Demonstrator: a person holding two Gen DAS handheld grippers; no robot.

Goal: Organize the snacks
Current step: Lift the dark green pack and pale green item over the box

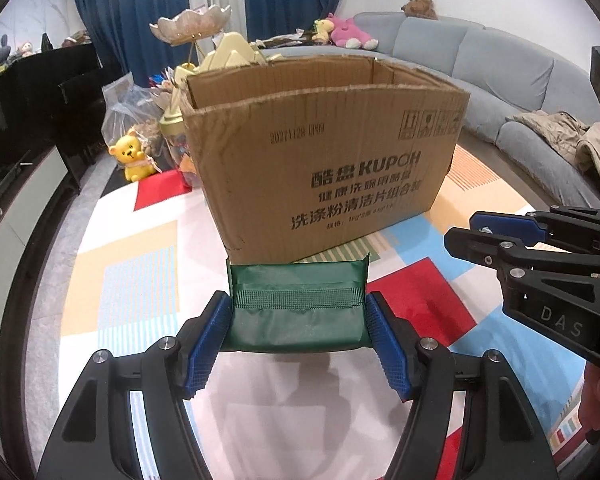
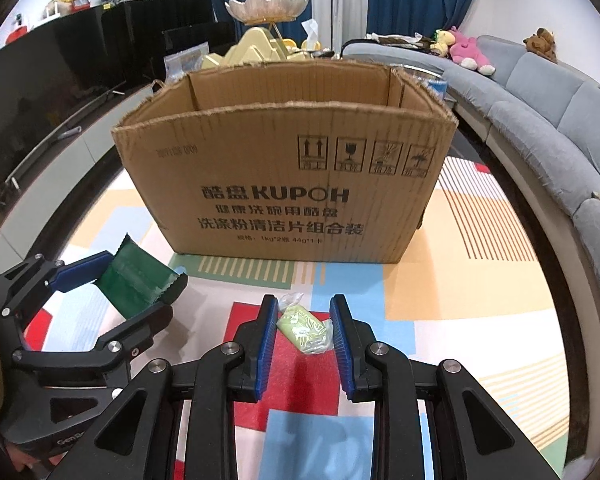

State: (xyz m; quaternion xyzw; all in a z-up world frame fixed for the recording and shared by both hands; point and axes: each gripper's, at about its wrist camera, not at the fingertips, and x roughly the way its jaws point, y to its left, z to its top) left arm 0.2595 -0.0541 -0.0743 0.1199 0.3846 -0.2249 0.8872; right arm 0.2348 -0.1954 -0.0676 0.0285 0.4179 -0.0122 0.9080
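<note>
Snacks fill both of my claws at this moment. My left claw point(image 1: 298, 312) grips a dark green foil packet point(image 1: 298, 306) by its two short ends, blue pads pressed against each side, at the lower centre of the left wrist view; the same packet point(image 2: 140, 280) shows at the left edge of the right wrist view. My right claw point(image 2: 304, 326) stands narrow, pinching a small pale green sweet in a clear wrapper point(image 2: 304, 328) between its blue pads, at the lower centre of its own view. In the left wrist view the right claw point(image 1: 470, 230) juts in from the right edge, and what it holds cannot be made out there. Just beyond both claws, filling the middle of each frame, stands an open brown cardboard box point(image 2: 284, 184) printed with KUPOH lettering, set upright on a desk covered by a multicoloured patterned cloth point(image 2: 460, 292). Left of the box in the left wrist view sits a yellow toy bear point(image 1: 131, 156). A grey sofa point(image 2: 560, 128) curves along the right side.
</note>
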